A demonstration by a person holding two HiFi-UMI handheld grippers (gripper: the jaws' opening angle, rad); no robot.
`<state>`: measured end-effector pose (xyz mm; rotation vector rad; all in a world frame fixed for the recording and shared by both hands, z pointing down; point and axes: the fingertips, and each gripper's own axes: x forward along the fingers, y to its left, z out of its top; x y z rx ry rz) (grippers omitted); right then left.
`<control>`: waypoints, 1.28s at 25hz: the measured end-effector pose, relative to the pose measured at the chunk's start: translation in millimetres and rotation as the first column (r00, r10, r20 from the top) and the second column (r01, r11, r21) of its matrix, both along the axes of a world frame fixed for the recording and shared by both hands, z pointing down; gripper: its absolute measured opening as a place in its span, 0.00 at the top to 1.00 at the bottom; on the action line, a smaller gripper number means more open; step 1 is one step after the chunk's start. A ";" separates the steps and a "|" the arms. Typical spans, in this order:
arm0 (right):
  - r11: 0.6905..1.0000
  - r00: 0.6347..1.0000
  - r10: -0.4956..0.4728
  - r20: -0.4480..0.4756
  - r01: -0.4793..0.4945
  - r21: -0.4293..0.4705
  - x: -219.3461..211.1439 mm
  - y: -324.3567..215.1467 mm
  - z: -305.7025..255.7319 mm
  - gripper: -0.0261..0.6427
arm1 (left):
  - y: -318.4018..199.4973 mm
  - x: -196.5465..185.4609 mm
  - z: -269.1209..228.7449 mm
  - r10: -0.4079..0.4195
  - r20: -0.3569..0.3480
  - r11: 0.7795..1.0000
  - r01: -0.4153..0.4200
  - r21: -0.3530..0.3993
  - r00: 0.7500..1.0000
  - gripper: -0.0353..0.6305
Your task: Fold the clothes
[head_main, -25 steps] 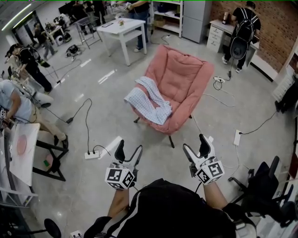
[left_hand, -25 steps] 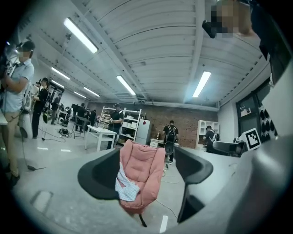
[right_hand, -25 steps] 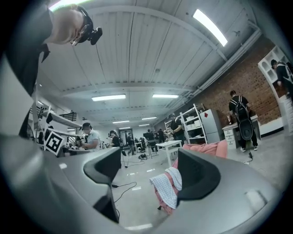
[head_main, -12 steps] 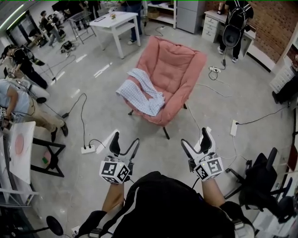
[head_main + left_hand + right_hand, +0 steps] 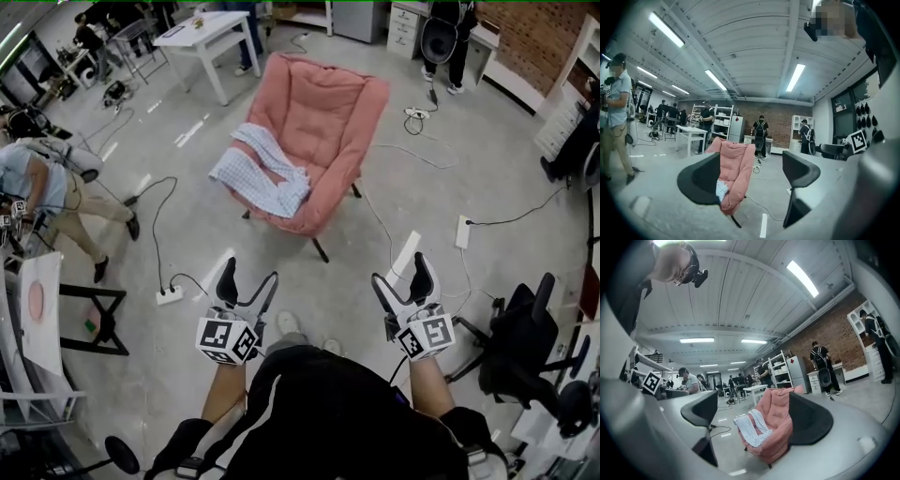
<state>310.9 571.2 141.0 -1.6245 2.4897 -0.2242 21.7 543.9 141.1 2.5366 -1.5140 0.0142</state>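
The checked garment point(image 5: 258, 173), white with a fine blue check, lies crumpled on the pink armchair point(image 5: 323, 112). It is draped across the left part of the seat and spills over the chair's left front edge. The armchair stands on the grey floor point(image 5: 187, 216) in the far middle of the scene, on dark legs, well apart from both tools.

The left hand-held gripper point(image 5: 249, 274) is at the near left and the right hand-held gripper point(image 5: 401, 270) at the near right. Each is raised in front of the person's dark top and points toward the chair. The 2 jaws of each are spread wide and have just been opening, and neither pair touches anything. In the left gripper view only the distant armchair shows in the gap, partly behind the left jaw. In the right gripper view the armchair and the garment show far off between the jaws.

A pale shoe point(image 5: 289, 323) shows on the floor between the 2 tools. A white power strip point(image 5: 170, 296) lies at the near left of the chair, with a black cable point(image 5: 155, 225) running from it toward the far left. A white worktop point(image 5: 202, 33) stands at the far left beyond the chair. A black office chair point(image 5: 520, 342) stands at the near right. A person point(image 5: 42, 183) in a pale shirt bends at the left edge.
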 end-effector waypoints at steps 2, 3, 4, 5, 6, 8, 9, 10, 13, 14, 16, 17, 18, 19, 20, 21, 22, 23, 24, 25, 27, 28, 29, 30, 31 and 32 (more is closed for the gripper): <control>1.000 1.000 0.020 0.006 -0.020 -0.001 5.5 -4.3 2.6 0.27 | -6.5 5.7 4.4 0.007 0.007 1.000 -0.007 -0.004 1.000 0.31; 1.000 0.999 0.031 0.011 -0.031 -0.001 7.2 -7.8 3.3 0.26 | -11.6 7.8 6.3 0.009 0.010 1.000 -0.009 -0.004 1.000 0.29; 0.999 0.999 0.041 0.015 -0.041 -0.001 8.1 -11.9 4.1 0.26 | -17.9 9.2 8.1 0.011 0.010 1.000 -0.011 -0.003 1.000 0.27; 0.999 0.999 0.047 0.017 -0.047 -0.002 8.0 -17.0 5.1 0.26 | -25.4 10.0 9.7 0.013 0.008 1.000 -0.013 -0.001 1.000 0.26; 0.999 0.999 0.050 0.015 -0.050 -0.004 6.7 -23.3 6.2 0.26 | -34.2 10.0 11.2 0.015 0.002 1.000 -0.015 0.000 1.000 0.26; 0.999 0.999 0.050 0.005 -0.050 -0.010 2.2 -38.9 7.8 0.26 | -55.4 8.3 14.9 0.022 -0.010 1.000 -0.022 0.001 1.000 0.26; 0.999 0.999 0.051 0.000 -0.051 -0.012 -0.4 -48.1 7.5 0.26 | -67.5 6.9 16.5 0.027 -0.014 1.000 -0.027 0.000 1.000 0.25; 0.998 0.999 0.054 -0.004 -0.054 -0.014 -3.0 -58.2 6.1 0.26 | -80.5 5.2 17.0 0.032 -0.020 0.999 -0.032 0.000 0.999 0.25; 0.998 0.998 0.061 -0.024 -0.062 -0.012 -14.3 -94.8 -1.3 0.26 | -123.3 -1.9 9.3 0.048 -0.040 0.999 -0.047 0.024 0.998 0.25; 0.998 0.998 0.060 -0.035 -0.061 -0.009 -19.7 -108.5 -3.7 0.26 | -137.4 -5.5 5.4 0.051 -0.046 0.998 -0.050 0.037 0.998 0.25; 0.998 0.997 0.055 -0.055 -0.055 0.000 -33.3 -136.0 -9.5 0.26 | -163.6 -14.2 0.4 0.059 -0.054 0.997 -0.056 0.052 0.997 0.25; 0.999 0.997 0.052 -0.062 -0.052 0.005 -40.4 -148.7 -12.7 0.26 | -175.5 -18.8 -0.4 0.066 -0.056 0.997 -0.063 0.054 0.996 0.25; 0.999 0.996 0.050 -0.068 -0.050 0.012 -47.4 -160.6 -16.0 0.26 | -186.9 -23.5 -0.8 0.075 -0.055 0.996 -0.072 0.053 0.996 0.25; 0.999 0.996 0.050 -0.074 -0.049 0.018 -54.1 -172.1 -19.1 0.26 | -198.3 -28.5 -1.2 0.085 -0.052 0.995 -0.082 0.051 0.995 0.25; 0.999 0.996 0.049 -0.077 -0.048 0.022 -60.6 -183.5 -22.0 0.26 | -209.7 -34.1 -2.2 0.092 -0.049 0.995 -0.089 0.050 0.995 0.25; 0.999 0.996 0.049 -0.076 -0.047 0.025 -67.0 -194.8 -24.3 0.26 | -220.9 -40.4 -3.6 0.096 -0.047 0.994 -0.093 0.051 0.994 0.25; 0.999 0.996 0.047 -0.073 -0.046 0.025 -73.0 -205.4 -25.6 0.26 | -231.3 -47.1 -5.0 0.096 -0.046 0.994 -0.094 0.052 0.994 0.25; 0.999 0.996 0.045 -0.070 -0.044 0.025 -79.0 -214.9 -26.1 0.26 | -240.5 -53.9 -5.8 0.095 -0.046 0.994 -0.093 0.054 0.994 0.25; 0.999 0.997 0.042 -0.071 -0.041 0.024 -85.1 -223.5 -25.7 0.26 | -248.4 -60.6 -5.4 0.093 -0.047 0.994 -0.091 0.055 0.995 0.25; 0.999 0.996 0.039 -0.076 -0.037 0.024 -91.3 -231.3 -24.5 0.26 | -255.4 -67.1 -3.7 0.092 -0.047 0.995 -0.089 0.054 0.995 0.25; 0.999 0.996 0.029 -0.089 -0.027 0.022 -105.2 -245.0 -21.0 0.26 | -267.0 -79.0 2.2 0.091 -0.045 0.995 -0.089 0.046 0.995 0.25; 1.000 0.995 0.020 -0.096 -0.018 0.020 -112.2 -252.0 -19.6 0.26 | -272.8 -84.1 5.5 0.091 -0.043 0.995 -0.089 0.041 0.995 0.25; 1.000 0.995 0.010 -0.100 -0.008 0.017 -118.7 -259.3 -18.5 0.26 | -278.9 -88.4 8.2 0.091 -0.042 0.995 -0.090 0.036 0.995 0.25; 1.000 0.995 0.000 -0.098 0.001 0.012 -124.0 -266.4 -18.0 0.26 | -284.8 -91.8 10.2 0.091 -0.042 0.995 -0.090 0.032 0.995 0.25; 1.000 0.996 -0.008 -0.093 0.009 0.006 -127.9 -272.7 -17.7 0.26 | -290.1 -94.5 11.6 0.090 -0.044 0.996 -0.089 0.028 0.995 0.25; 1.000 0.996 -0.013 -0.089 0.013 0.000 -130.5 -278.4 -17.2 0.26 | -294.8 -96.7 12.6 0.089 -0.046 0.996 -0.088 0.025 0.995 0.25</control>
